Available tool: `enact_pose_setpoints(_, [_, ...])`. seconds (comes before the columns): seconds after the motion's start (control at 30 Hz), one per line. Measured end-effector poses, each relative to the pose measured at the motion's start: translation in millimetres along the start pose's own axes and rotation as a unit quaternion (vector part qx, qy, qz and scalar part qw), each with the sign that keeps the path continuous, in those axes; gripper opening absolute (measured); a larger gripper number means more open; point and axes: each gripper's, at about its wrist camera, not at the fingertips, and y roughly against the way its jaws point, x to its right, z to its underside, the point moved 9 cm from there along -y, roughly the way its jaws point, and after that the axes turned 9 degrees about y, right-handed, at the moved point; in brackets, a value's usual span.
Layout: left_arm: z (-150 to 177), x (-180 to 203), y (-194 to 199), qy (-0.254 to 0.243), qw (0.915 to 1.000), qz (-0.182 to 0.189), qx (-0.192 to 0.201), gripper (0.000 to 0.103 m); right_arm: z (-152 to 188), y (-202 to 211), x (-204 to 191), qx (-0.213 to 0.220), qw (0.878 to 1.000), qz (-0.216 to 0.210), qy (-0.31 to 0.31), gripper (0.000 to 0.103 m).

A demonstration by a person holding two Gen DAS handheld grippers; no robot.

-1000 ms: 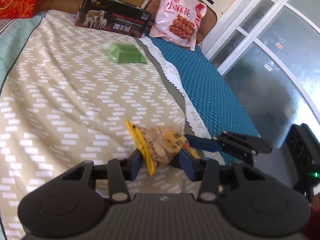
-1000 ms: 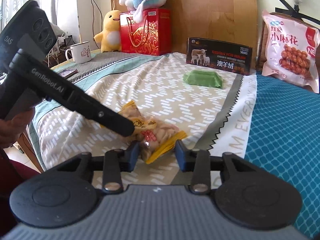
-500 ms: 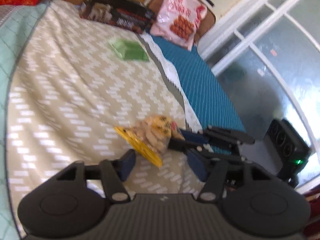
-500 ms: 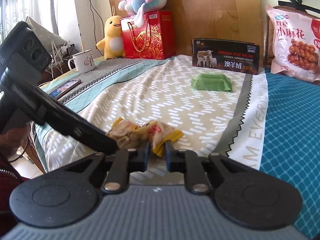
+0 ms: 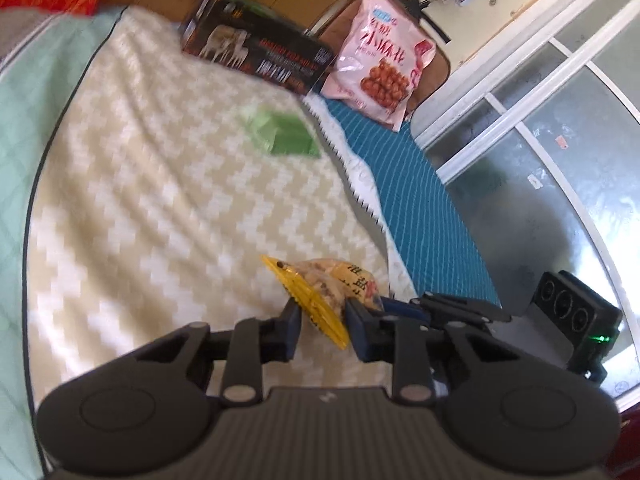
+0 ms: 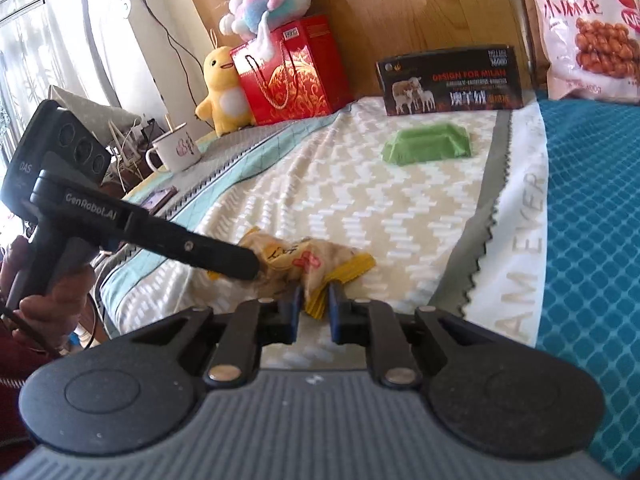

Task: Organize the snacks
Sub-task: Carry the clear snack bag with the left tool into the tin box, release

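The left tongs [image 5: 322, 326] have just been closing and now pinch the yellow crimped end of the small clear-and-yellow plastic snack packet [image 5: 326, 288], while the right tongs [image 6: 314, 306], nearly closed, clamp the opposite yellow crimped seal of that same packet [image 6: 304, 264]. The packet hangs between the two pairs of tongs, low over the beige zigzag-patterned bedspread [image 6: 360, 208] near its front edge; whether its underside touches the cloth I cannot tell, since the left view is blurred. Farther up the bed lies a green shallow plastic tray [image 6: 426, 146], well apart from the packet, and behind it stand a black cardboard box printed with sheep [image 6: 450, 80] and a large pink plastic bag of fried twists [image 6: 584, 28]. If the tray is the place for loose snacks, the packet has a stretch of bed yet to cross. The risks lie in the double hold: both grips sit only on thin slippery seals, so a seal could slide out and drop the packet. If the two hands pull apart or twist against each other, the wrapper could tear and spill its contents. One pair of tongs probably needs to let go first, and a careless release may let the packet swing loose.
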Motion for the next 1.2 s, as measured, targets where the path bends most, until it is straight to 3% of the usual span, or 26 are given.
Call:
enact_pose_setpoints(0.13, [-43, 16, 3, -0.036, 0.999, 0.007, 0.026, 0.024, -38, -2, 15, 0.04, 0.999, 0.029, 0.017, 0.016])
enact_pose_setpoints(0.4, [-184, 49, -23, -0.116, 0.988, -0.017, 0.1, 0.025, -146, -45, 98, 0.113, 0.988, 0.097, 0.04, 0.016])
enact_pose_setpoints(0.53, [-246, 40, -53, -0.112, 0.9868, -0.031, 0.113, 0.025, -185, -82, 149, 0.121, 0.986, 0.115, 0.01, 0.016])
enact_pose_setpoints(0.67, [-285, 20, -86, -0.102, 0.9866, -0.055, 0.115, 0.025, -201, -121, 183, 0.105, 0.986, 0.133, -0.004, 0.016])
enact_pose_setpoints(0.83, [-311, -13, -108, -0.096, 0.9809, -0.113, 0.125, 0.027, -204, -164, 193, 0.07, 0.989, 0.128, 0.001, 0.016])
enact_pose_setpoints(0.97, [-315, -34, -116, -0.111, 0.9633, -0.197, 0.144, 0.037, -205, -182, 197, 0.061, 0.99, 0.13, 0.002, 0.029])
enact_pose_setpoints(1.07, [-308, -28, -104, -0.117, 0.9578, -0.197, 0.173, 0.045, -201, -164, 190, 0.074, 0.989, 0.128, -0.009, 0.041])
enact_pose_setpoints(1.1, [-305, -25, -95, -0.117, 0.9551, -0.197, 0.188, 0.051, -199, -154, 188, 0.078, 0.989, 0.126, -0.013, 0.041])
enact_pose_setpoints(1.2, [-278, -10, -63, -0.123, 0.9513, -0.172, 0.224, 0.052, -180, -117, 183, 0.079, 0.991, 0.107, -0.032, 0.041])
